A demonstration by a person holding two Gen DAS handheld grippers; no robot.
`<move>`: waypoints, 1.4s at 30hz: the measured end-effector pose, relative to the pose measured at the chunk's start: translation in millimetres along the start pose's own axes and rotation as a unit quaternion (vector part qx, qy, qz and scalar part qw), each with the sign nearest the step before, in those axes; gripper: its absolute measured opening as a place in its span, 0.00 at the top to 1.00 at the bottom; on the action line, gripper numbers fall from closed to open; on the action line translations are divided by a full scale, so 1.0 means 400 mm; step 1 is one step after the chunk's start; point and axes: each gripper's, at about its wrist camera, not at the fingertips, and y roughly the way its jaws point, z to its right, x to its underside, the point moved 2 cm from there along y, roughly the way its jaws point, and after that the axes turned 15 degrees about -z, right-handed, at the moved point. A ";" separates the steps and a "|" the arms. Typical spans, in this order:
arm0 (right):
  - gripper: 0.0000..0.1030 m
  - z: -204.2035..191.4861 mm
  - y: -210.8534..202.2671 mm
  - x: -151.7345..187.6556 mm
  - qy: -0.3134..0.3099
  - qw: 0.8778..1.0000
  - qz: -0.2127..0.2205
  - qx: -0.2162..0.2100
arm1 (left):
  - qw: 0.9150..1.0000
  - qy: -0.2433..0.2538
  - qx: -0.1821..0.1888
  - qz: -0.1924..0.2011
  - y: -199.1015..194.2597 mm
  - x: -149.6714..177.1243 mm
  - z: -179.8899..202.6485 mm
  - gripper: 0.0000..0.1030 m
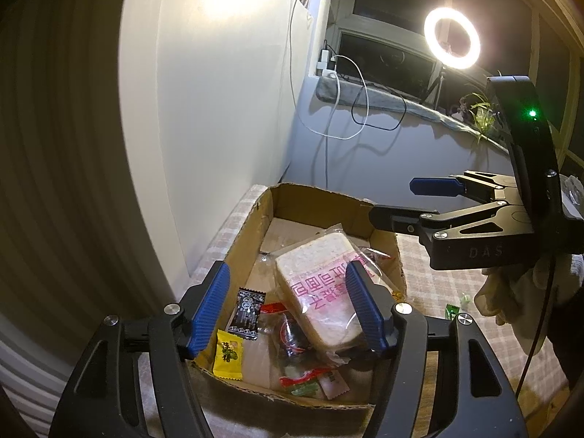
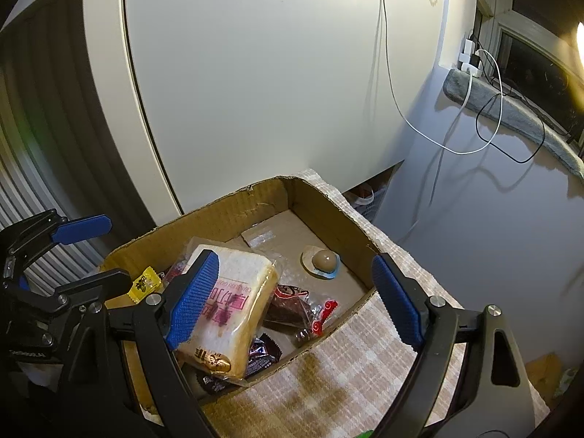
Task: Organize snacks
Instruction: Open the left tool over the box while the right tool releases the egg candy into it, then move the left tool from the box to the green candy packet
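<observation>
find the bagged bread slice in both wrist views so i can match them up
Left wrist view: the bagged bread lies lower centre in the cardboard box, beside the blue pad on the right.
Right wrist view: the bagged bread lies lower left of centre, leaning over darker packets, partly behind the left blue pad.
Shared landmark: the yellow candy packet in the same box.

"DAS" on right gripper (image 1: 392,202), "CRANBERRY" on bread packet (image 2: 226,310)
</observation>
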 end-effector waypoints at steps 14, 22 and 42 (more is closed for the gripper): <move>0.14 0.020 -0.065 0.050 0.011 1.000 0.010 0.004 | 1.000 0.017 0.010 0.010 -0.033 0.008 0.056 0.36; 0.14 0.065 -0.104 0.105 0.030 0.999 0.015 0.007 | 0.999 0.035 0.019 0.010 -0.041 0.015 0.117 0.36; 0.18 0.323 -0.086 0.367 0.126 0.991 -0.048 -0.011 | 0.982 0.136 0.106 -0.071 0.076 0.082 0.410 0.44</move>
